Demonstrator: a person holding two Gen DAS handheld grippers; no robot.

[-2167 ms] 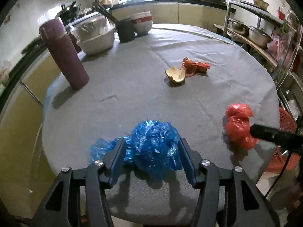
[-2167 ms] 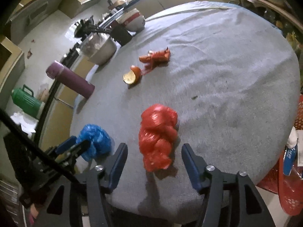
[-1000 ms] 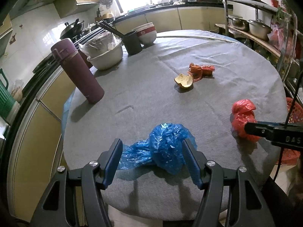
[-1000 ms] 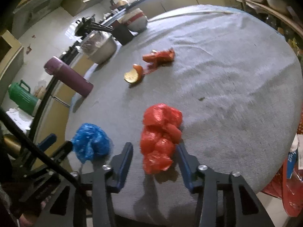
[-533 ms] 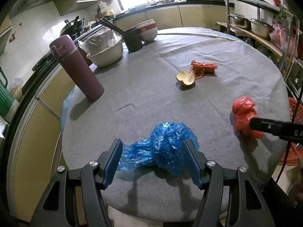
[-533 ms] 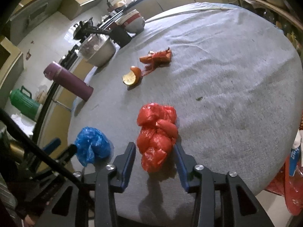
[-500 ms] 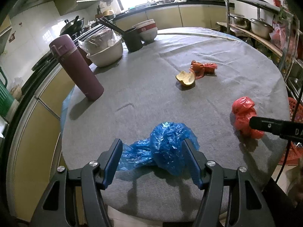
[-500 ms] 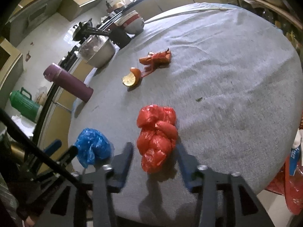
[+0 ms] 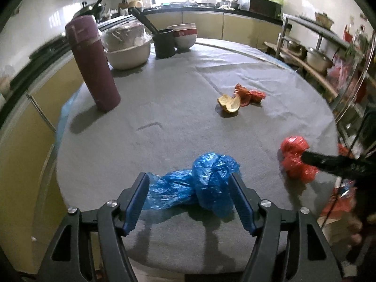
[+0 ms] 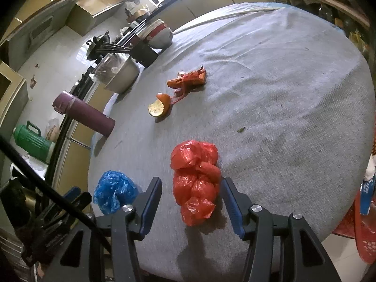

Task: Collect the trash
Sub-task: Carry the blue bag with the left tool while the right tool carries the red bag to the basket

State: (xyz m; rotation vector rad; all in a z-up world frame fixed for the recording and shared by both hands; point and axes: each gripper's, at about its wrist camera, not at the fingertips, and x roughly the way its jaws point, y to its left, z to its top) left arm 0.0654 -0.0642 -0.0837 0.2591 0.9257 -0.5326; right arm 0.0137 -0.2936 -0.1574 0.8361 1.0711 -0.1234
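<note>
**Two bags between two grippers, two scraps farther out**

While both tools hang over the near rim of the round grey worktop (image 9: 178,108), each has one crumpled plastic bag between its blue pads. The left gripper (image 9: 190,189) stands spread, its jaws having just widened, around the blue bag (image 9: 204,183); the bag's knot lies against the right-hand pad and its loose tail reaches towards the left-hand pad, and neither pad visibly presses it. The right gripper (image 10: 191,193) is also spread, its jaws lately opening, with the red bag (image 10: 196,181) lying between the pads; a clear gap shows on the left side, while the right-hand pad sits just beside the plastic. Both bags rest on the cloth, well apart from each other.

Past them, near the middle of the worktop, lie one piece of orange peel (image 9: 229,103) and one crumpled red wrapper (image 9: 249,94), touching or nearly so. Beyond, at the far left edge, one maroon flask (image 9: 92,63) stands upright, with one covered basin (image 9: 128,47), one dark cup (image 9: 164,42) holding utensils, and a stack of red-banded bowls (image 9: 184,35) behind it. One green jug (image 10: 30,138) stands off the worktop.
</note>
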